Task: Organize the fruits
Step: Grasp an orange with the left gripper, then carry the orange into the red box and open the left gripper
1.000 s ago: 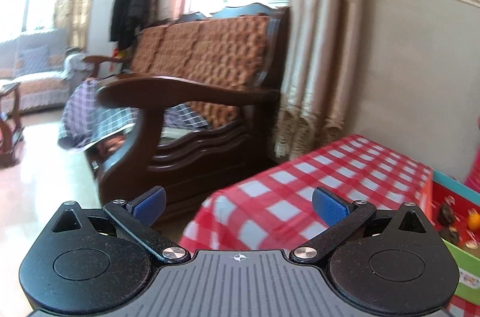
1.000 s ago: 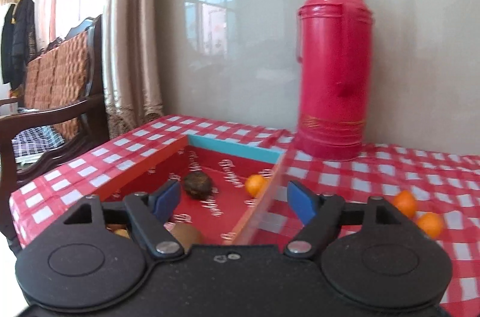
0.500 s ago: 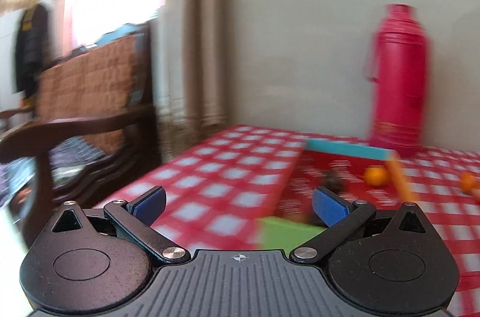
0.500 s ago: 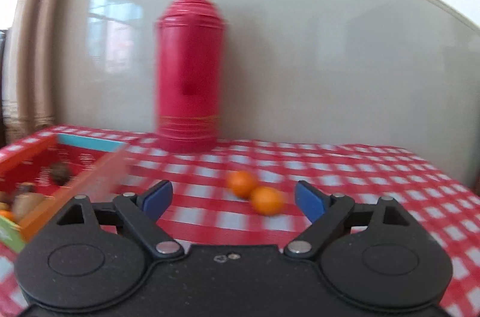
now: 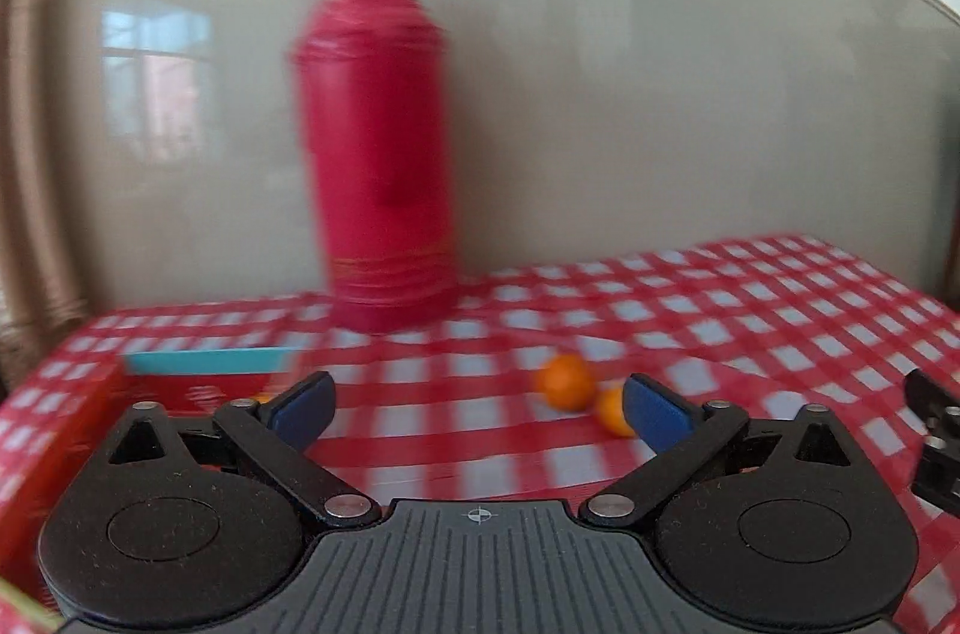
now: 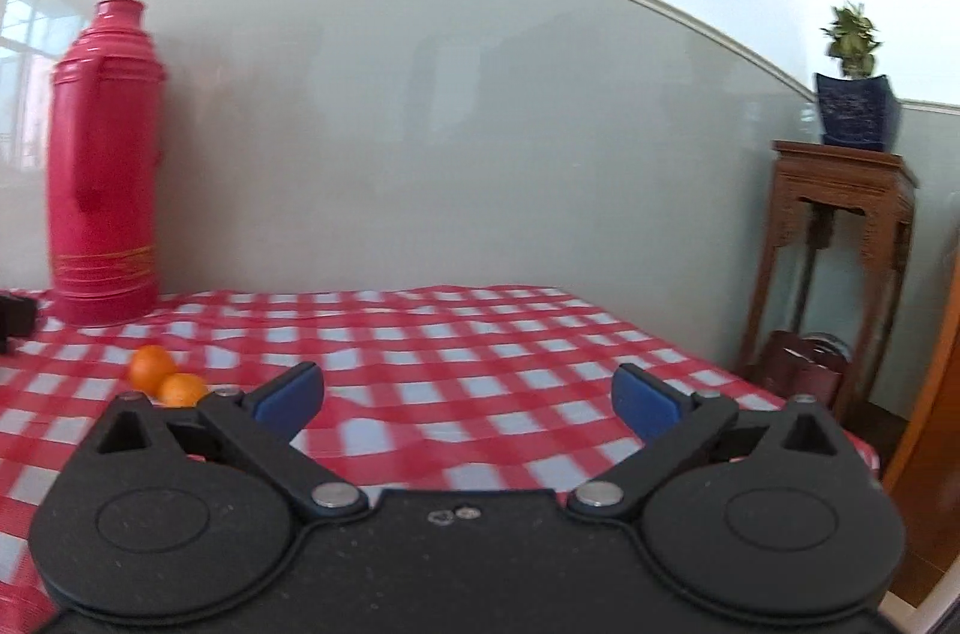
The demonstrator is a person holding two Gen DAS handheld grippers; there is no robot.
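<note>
On checked cloth (image 6: 480,334), round oranges (image 6: 153,364), smooth flask (image 6: 102,166)

Two low wrist views across the checked table (image 5: 750,310), both sharing flask (image 6: 102,166) and oranges (image 5: 564,382).

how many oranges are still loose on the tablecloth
2: far orange and near orange lie touching, on the checked cloth right of the red flask. More fruit may sit hidden in the box.
</note>
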